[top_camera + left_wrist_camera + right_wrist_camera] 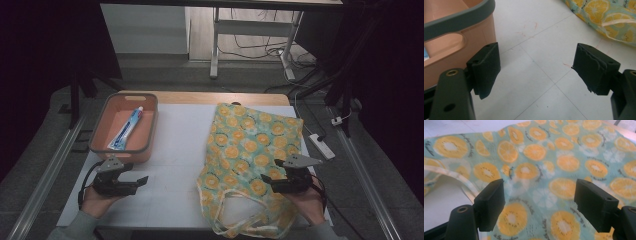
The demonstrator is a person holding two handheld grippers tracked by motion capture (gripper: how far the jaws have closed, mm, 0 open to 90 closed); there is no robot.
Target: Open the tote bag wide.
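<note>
Bag (252, 150) at lower right looks soft and floppy (best pinched by its handle (227, 212)); both tongs gape wide, empty.

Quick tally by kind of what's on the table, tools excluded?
Orange plastic bin with grey rim: 1
Blue-and-white toothpaste tube, lying in the bin: 1
Green fabric tote bag with orange-slice print: 1
Total: 3
</note>
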